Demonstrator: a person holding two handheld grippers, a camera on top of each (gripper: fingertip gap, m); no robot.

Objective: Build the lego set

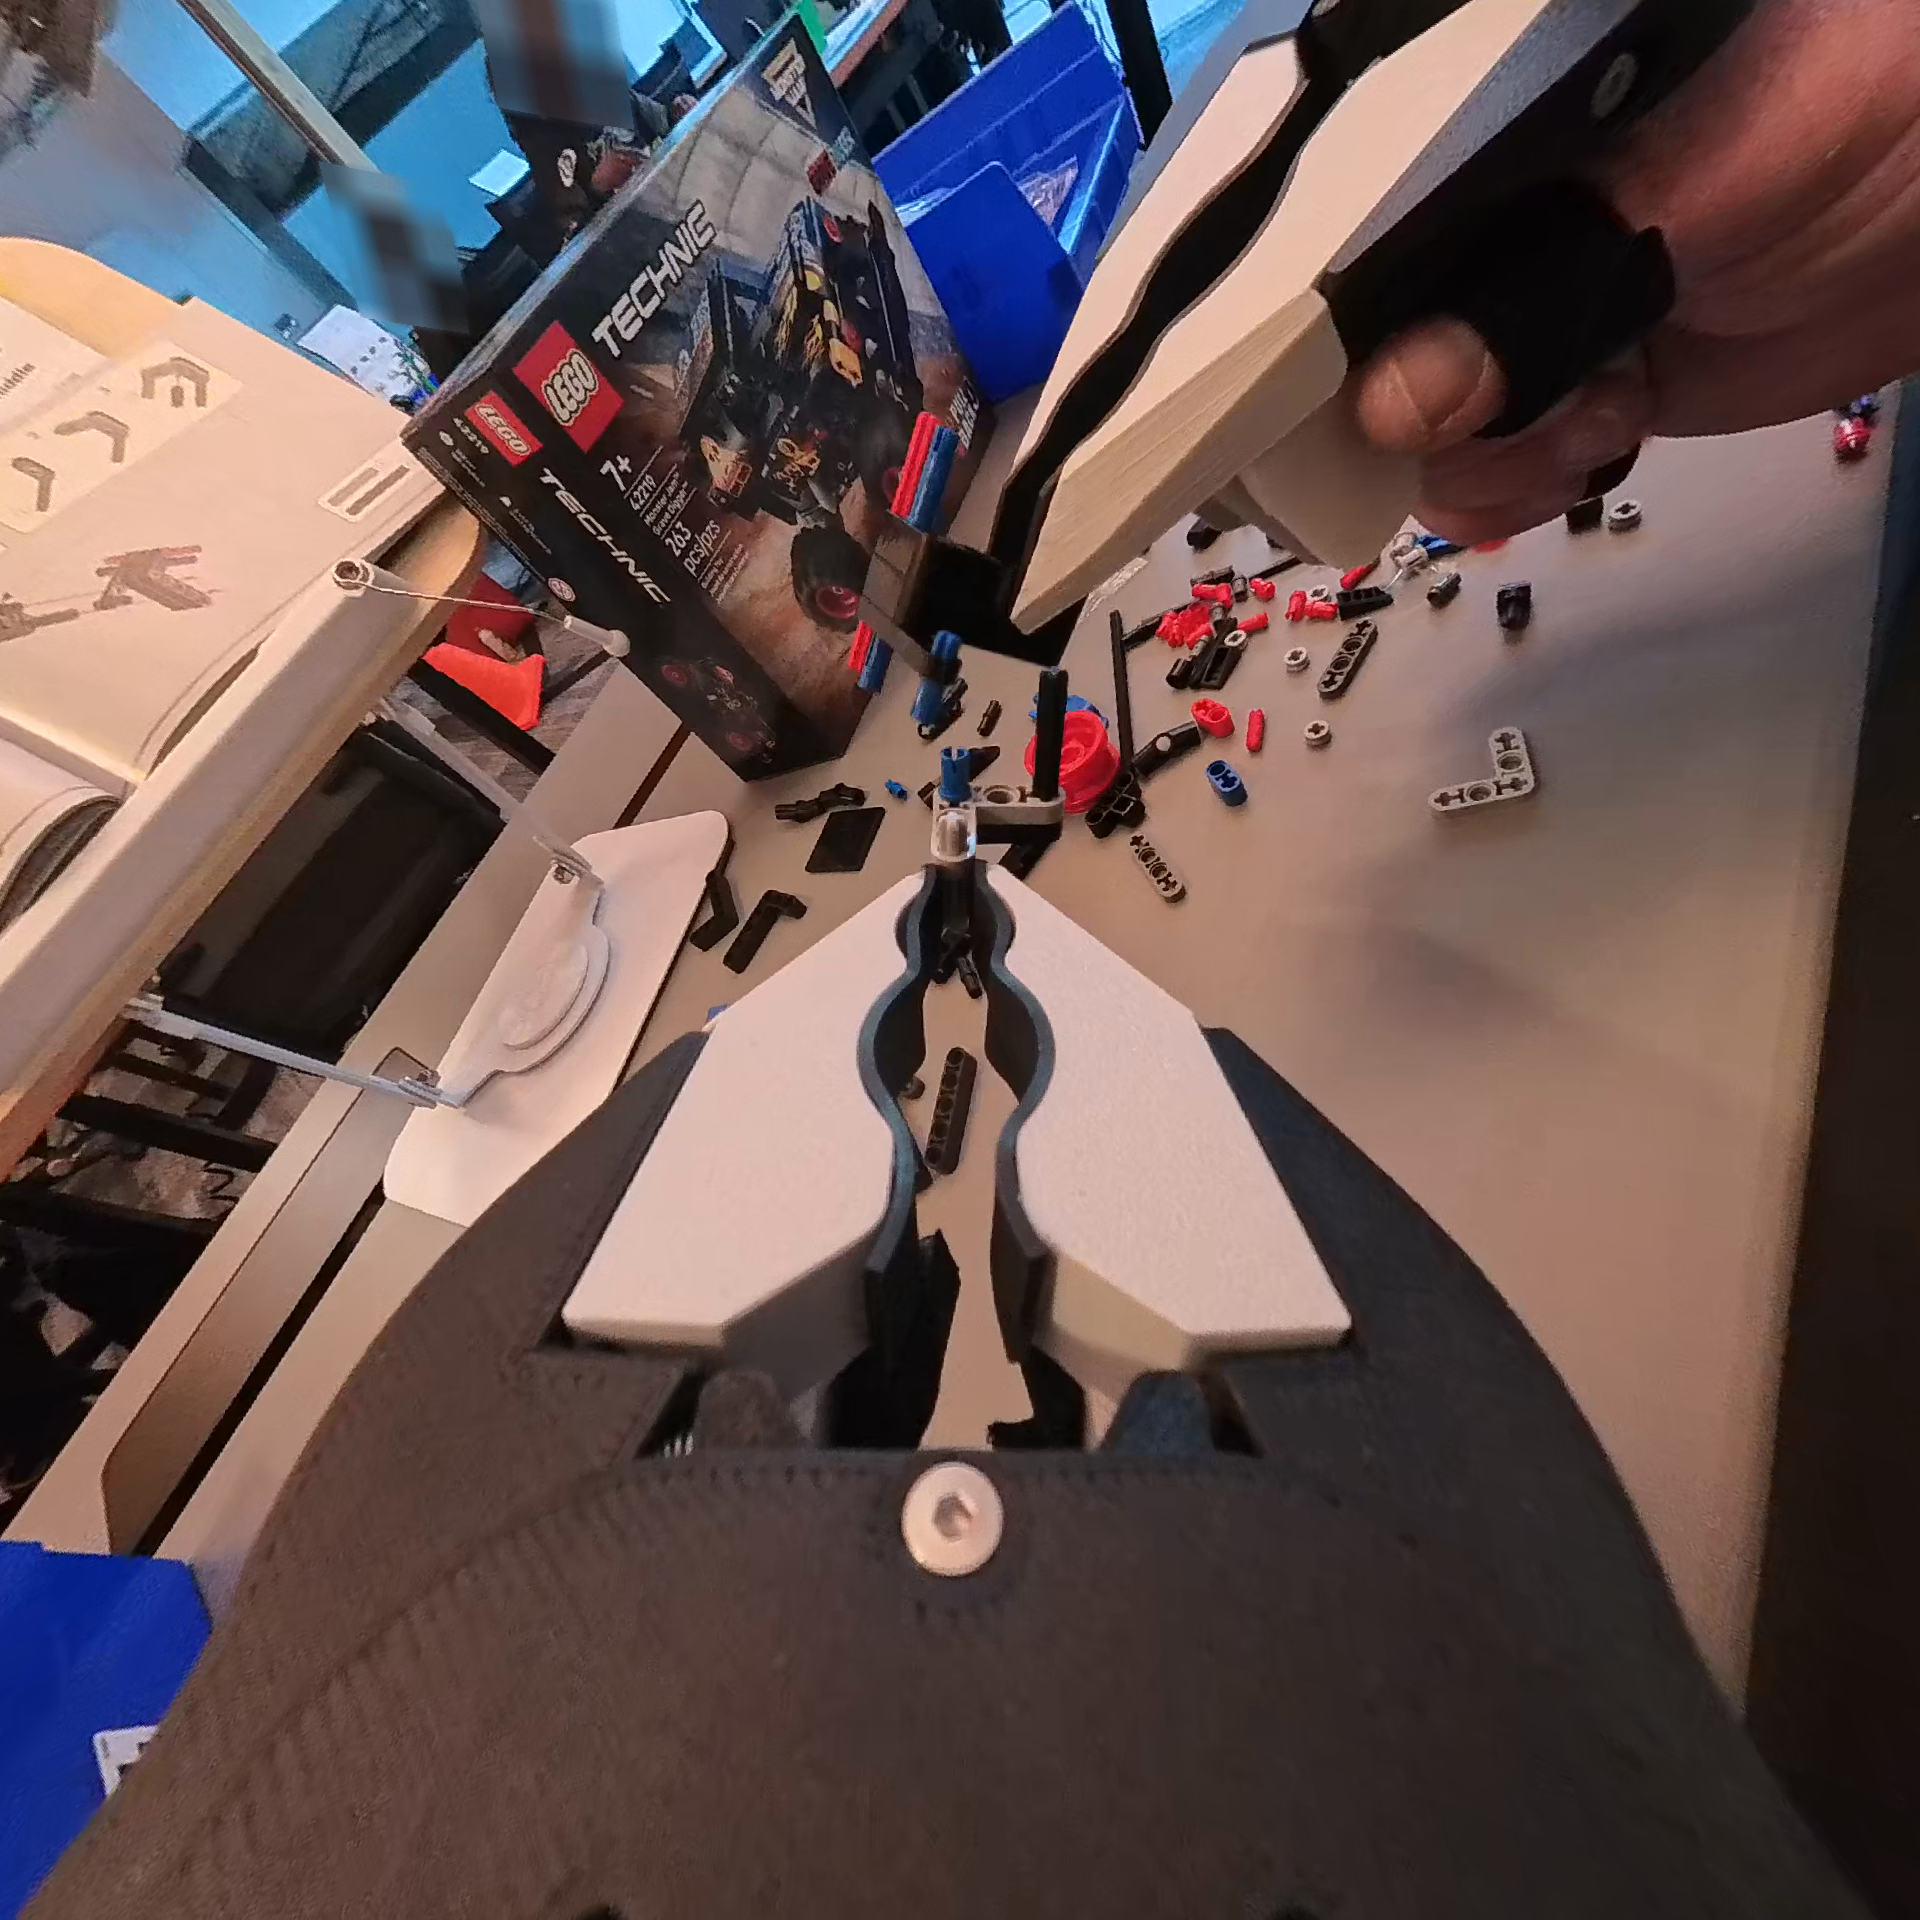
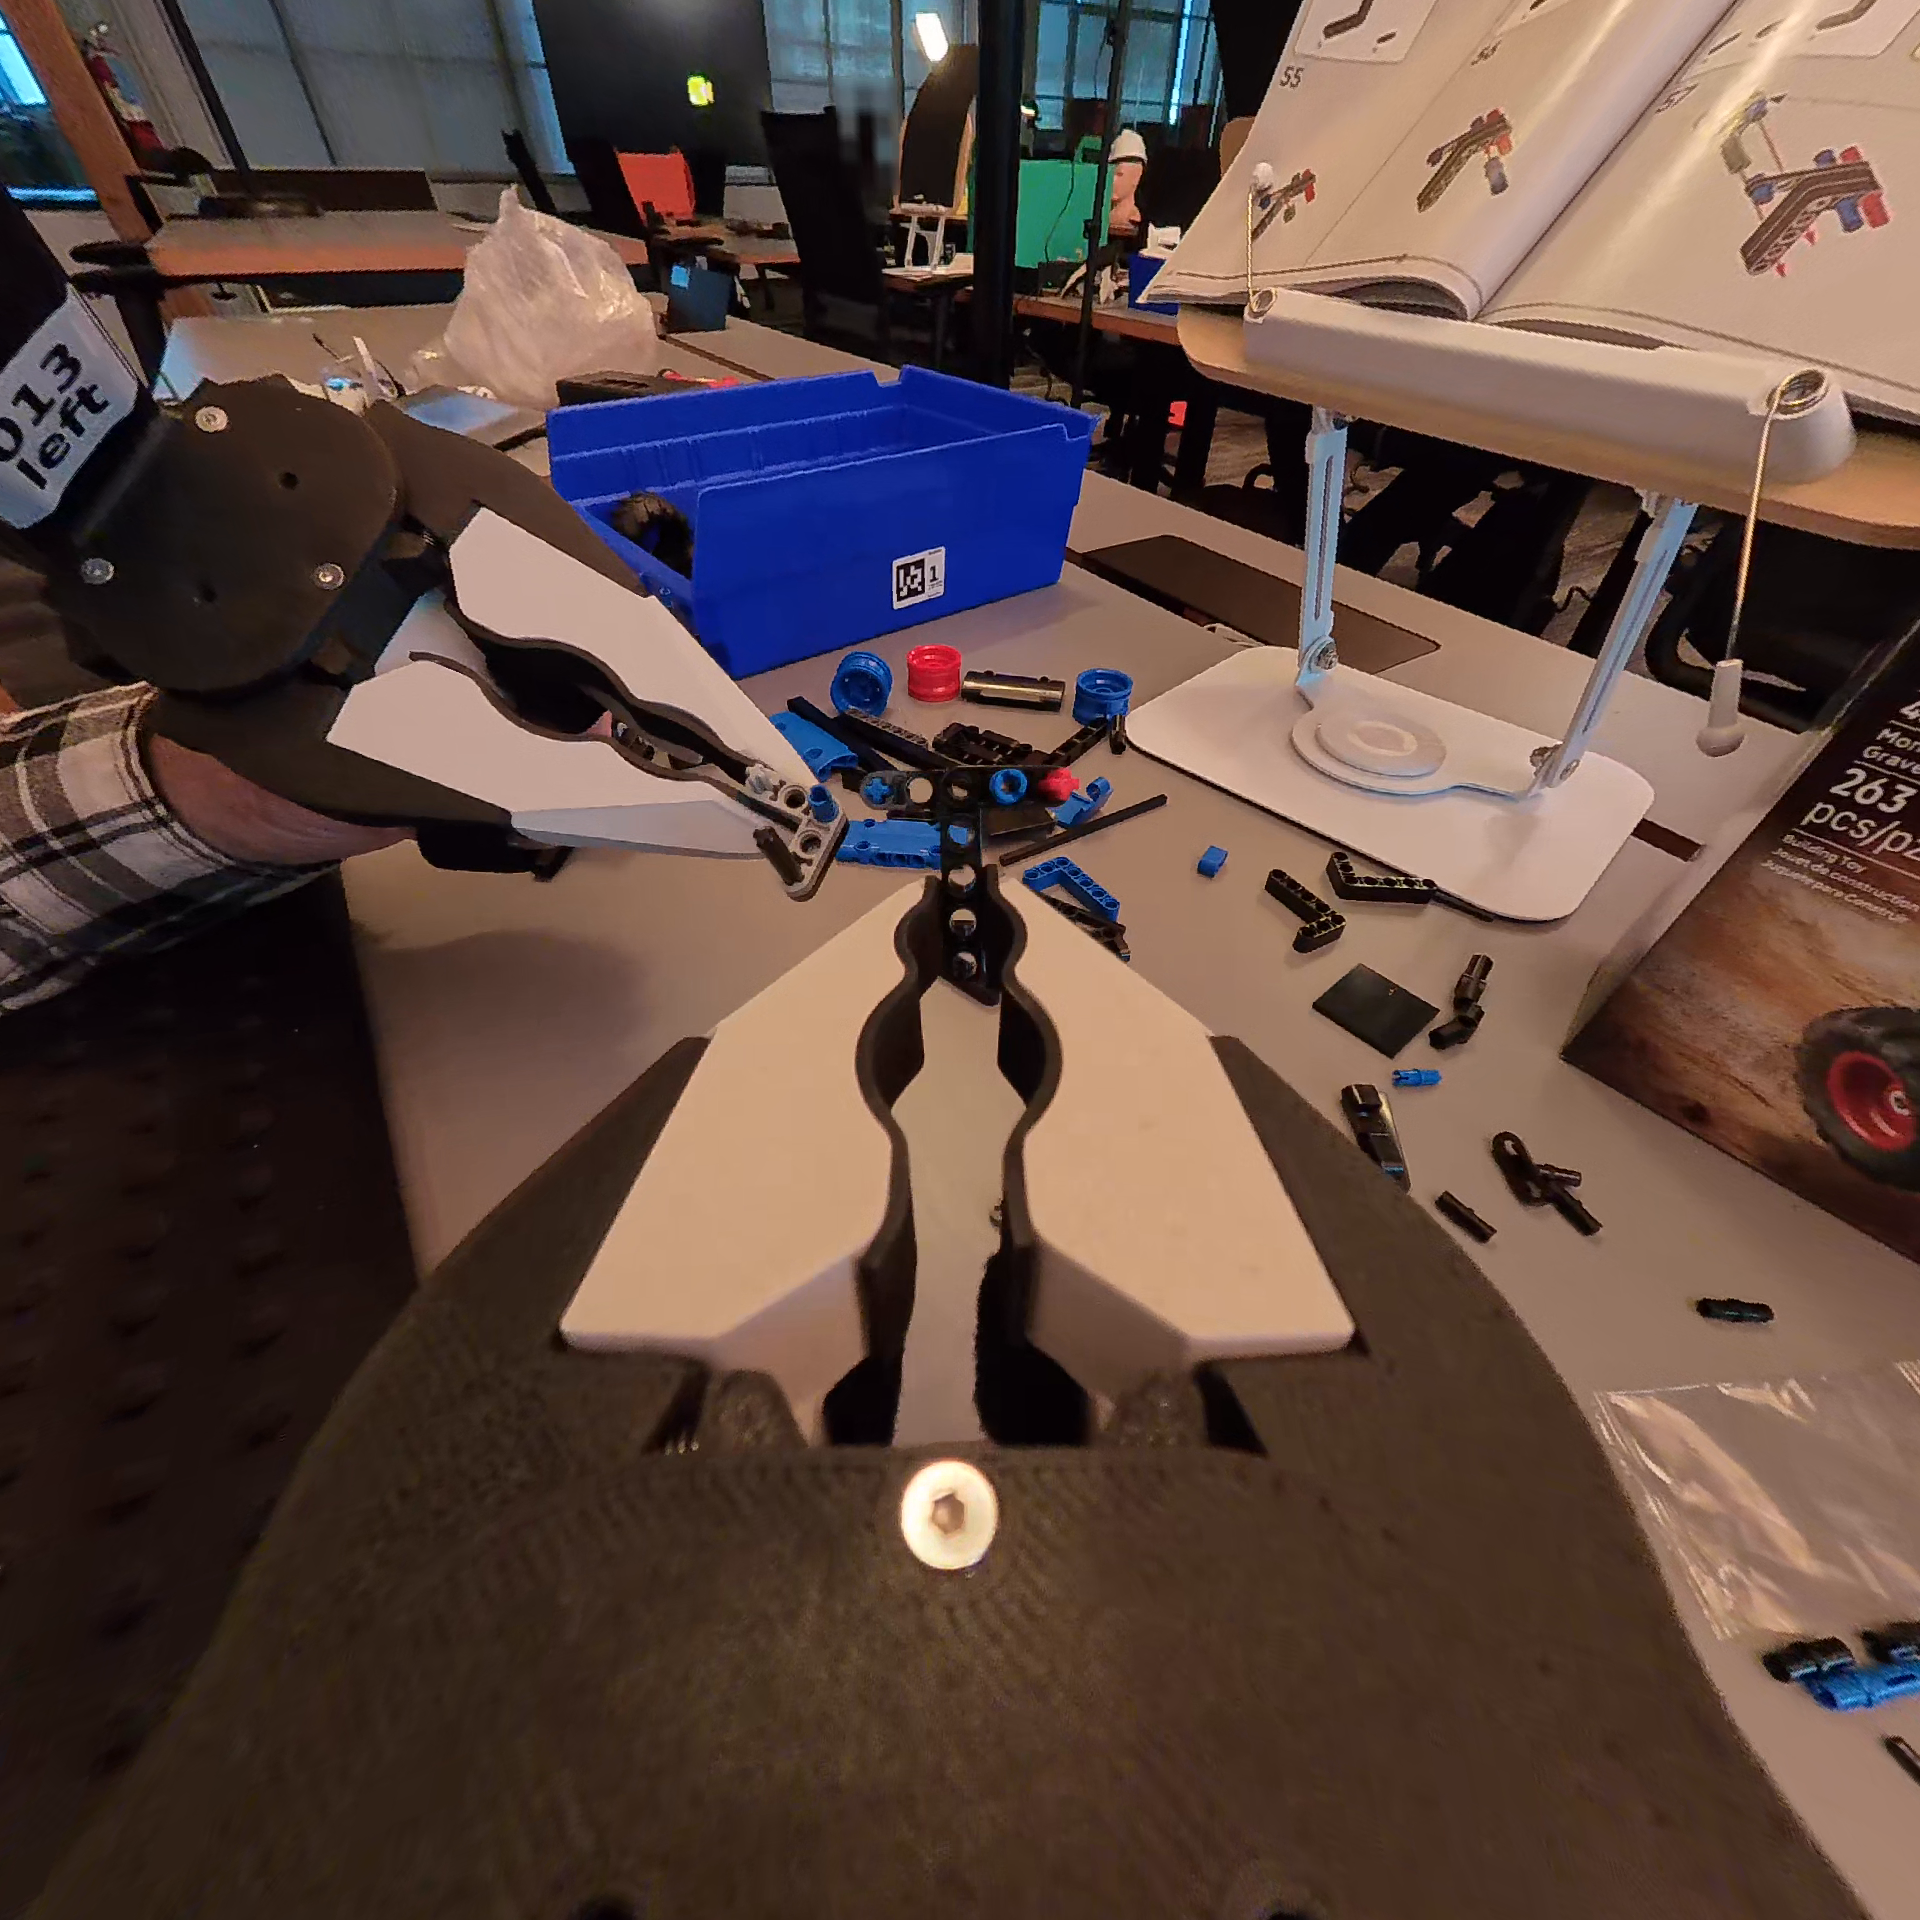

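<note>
While both claws hover above the table (image 2: 582, 997), the right claw (image 2: 961, 940) grips a black T-shaped beam (image 2: 958, 831), long axis pointing away. The left claw (image 2: 790, 831), just left of it and nearest, pinches a small grey piece (image 2: 805, 836). Printed box (image 1: 707, 457), open booklet (image 2: 1558, 156) and tagged blue bin (image 2: 821, 520): writing withheld.

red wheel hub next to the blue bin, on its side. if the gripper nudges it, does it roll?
The red wheel hub looks round and lies on its curved side, so a nudge would probably roll it. It looks like hollow plastic, so probably light. The black connector beside it might stop it.
</note>
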